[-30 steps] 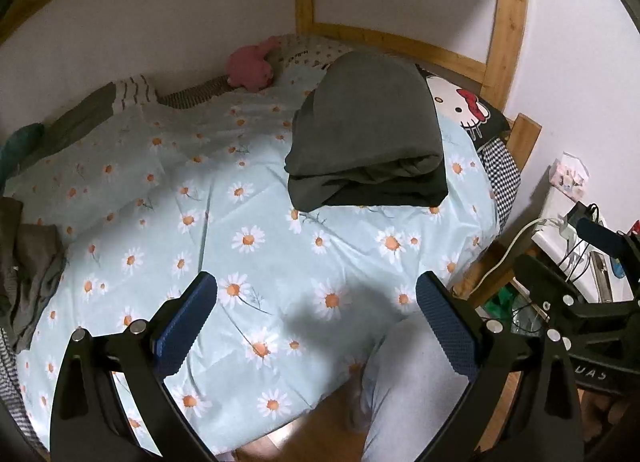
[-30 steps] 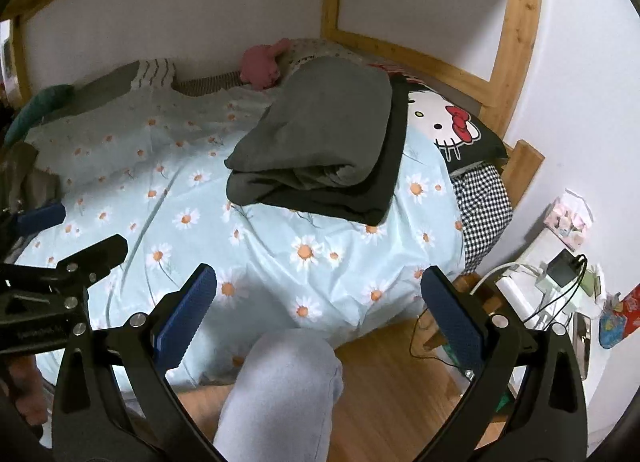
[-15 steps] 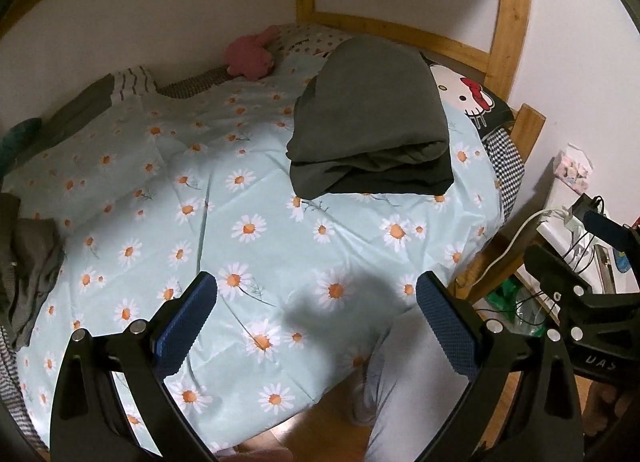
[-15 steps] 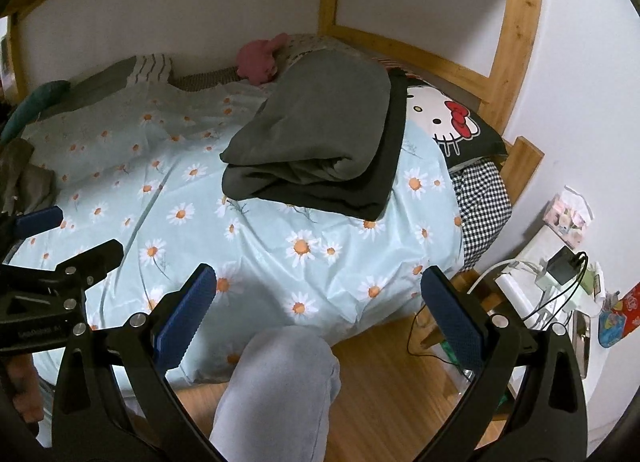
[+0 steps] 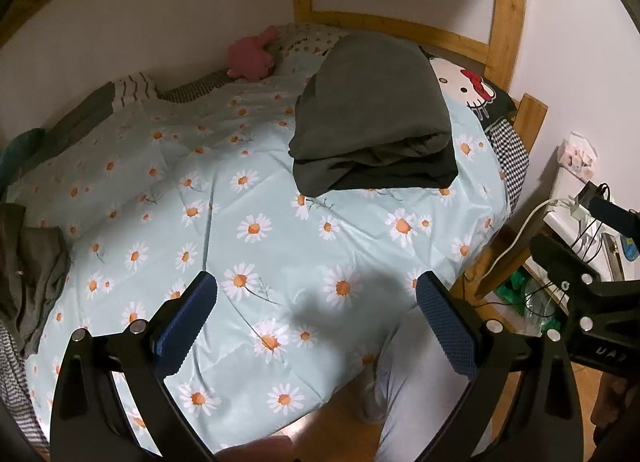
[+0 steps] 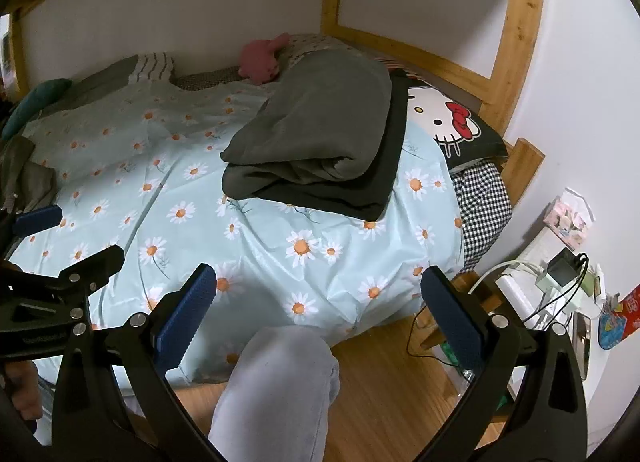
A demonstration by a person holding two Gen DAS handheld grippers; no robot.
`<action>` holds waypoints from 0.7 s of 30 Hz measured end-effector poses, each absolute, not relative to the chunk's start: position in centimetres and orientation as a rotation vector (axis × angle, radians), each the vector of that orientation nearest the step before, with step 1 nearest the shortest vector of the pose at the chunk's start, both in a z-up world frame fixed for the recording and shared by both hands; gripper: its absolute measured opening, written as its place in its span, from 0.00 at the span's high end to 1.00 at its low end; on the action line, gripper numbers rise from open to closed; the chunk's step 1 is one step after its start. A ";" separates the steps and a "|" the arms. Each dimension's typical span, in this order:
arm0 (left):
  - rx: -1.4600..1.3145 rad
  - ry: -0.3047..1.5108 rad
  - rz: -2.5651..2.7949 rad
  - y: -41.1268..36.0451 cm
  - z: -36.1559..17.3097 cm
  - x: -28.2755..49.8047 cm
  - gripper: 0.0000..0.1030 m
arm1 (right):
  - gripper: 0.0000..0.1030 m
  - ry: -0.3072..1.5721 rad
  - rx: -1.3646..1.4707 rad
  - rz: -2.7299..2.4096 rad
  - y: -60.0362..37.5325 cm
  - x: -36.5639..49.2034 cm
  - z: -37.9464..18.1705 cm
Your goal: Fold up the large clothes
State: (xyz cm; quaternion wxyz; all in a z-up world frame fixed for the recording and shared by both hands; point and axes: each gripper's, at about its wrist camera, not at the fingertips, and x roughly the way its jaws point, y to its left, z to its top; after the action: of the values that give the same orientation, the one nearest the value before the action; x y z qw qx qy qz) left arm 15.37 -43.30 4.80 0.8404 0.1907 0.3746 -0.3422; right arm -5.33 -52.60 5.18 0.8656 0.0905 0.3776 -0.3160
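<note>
While both the left gripper [image 5: 316,322] and right gripper [image 6: 320,318] hung released, folded dark garments [image 5: 372,122] lay stacked far right on the bed [image 5: 280,246]; a crumpled garment [image 5: 28,278] at left remained unfolded.

Dim warm indoor light, soft shadows, strong fisheye distortion, dark corners

Definitely someone's bedroom at home. There's a wooden bed frame [image 6: 520,22] with a daisy-print duvet [image 5: 280,230], a pink plush toy [image 6: 262,60] up by the wall and a cartoon-cat pillow [image 6: 444,122]. Off to the side, chargers and cables [image 6: 560,274] sit on what looks like a nightstand, over wood flooring [image 6: 384,374].
</note>
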 end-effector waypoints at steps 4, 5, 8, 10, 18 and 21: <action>0.415 0.801 -0.723 -43.3 4.6 15.3 0.04 | 0.03 0.789 0.179 -0.660 -52.5 -5.4 5.2; 0.416 0.803 -0.723 -43.3 4.6 15.4 0.04 | 0.03 0.790 0.176 -0.659 -52.5 -5.4 5.1; 0.419 0.805 -0.729 -43.2 4.6 15.5 0.04 | 0.03 0.794 0.176 -0.656 -52.5 -5.5 4.9; 0.413 0.813 -0.739 -43.2 4.5 15.6 0.04 | 0.03 0.793 0.176 -0.657 -52.4 -5.7 4.8; 0.414 0.814 -0.737 -43.1 4.4 15.6 0.04 | 0.03 0.795 0.181 -0.649 -52.4 -5.7 4.7; 0.413 0.816 -0.739 -43.1 4.4 15.7 0.04 | 0.03 0.794 0.180 -0.651 -52.4 -5.7 4.7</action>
State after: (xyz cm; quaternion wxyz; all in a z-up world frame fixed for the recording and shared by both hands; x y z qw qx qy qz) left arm 15.66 -43.11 4.39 0.8320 0.1950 0.3850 -0.3486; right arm -5.71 -52.40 4.70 0.8672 0.0859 0.3792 -0.3112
